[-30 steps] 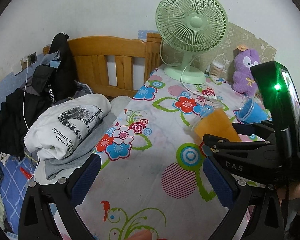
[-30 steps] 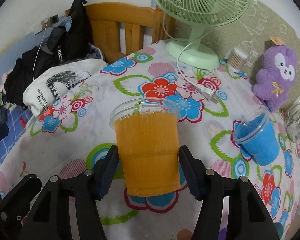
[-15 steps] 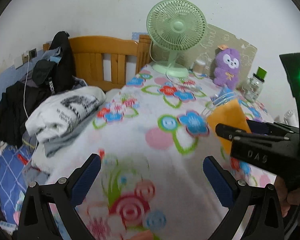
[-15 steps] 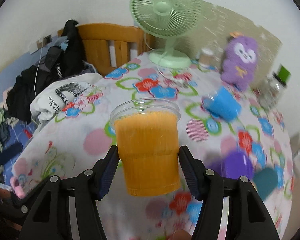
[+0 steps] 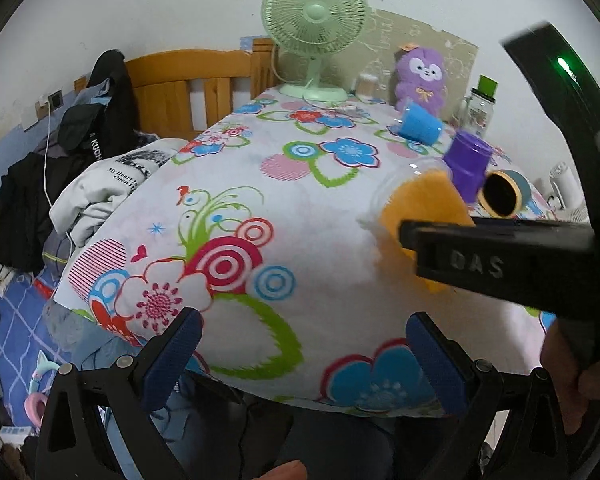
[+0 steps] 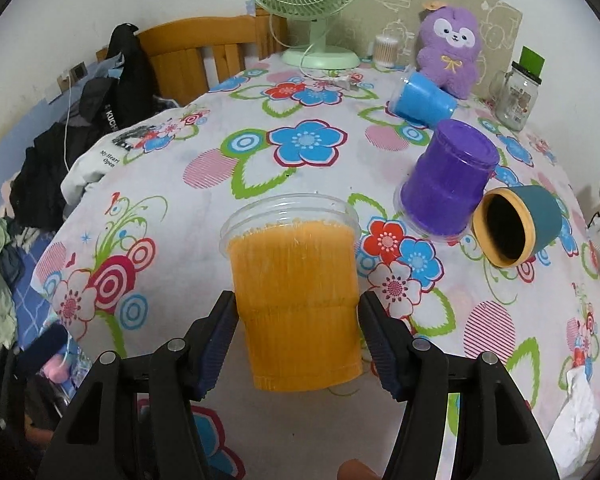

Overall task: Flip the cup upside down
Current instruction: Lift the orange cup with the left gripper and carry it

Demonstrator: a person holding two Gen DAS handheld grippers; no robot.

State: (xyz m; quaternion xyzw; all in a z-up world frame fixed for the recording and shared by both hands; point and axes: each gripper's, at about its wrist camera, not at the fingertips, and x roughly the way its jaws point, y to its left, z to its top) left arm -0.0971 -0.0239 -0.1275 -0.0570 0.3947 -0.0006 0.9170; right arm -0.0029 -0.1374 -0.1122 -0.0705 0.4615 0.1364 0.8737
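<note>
My right gripper is shut on an orange plastic cup with a clear rim, held upright above the flowered tablecloth. In the left wrist view the same cup shows at the right, tilted, behind the right gripper's black body. My left gripper is open and empty over the table's near edge.
A purple cup stands upside down. A teal cup and a blue cup lie on their sides. A green fan, a purple plush toy and a glass jar stand at the back. Clothes lie left.
Both grippers have pulled back toward the near edge of the table. The right gripper still holds the orange cup, now lifted with more of the table in view.
</note>
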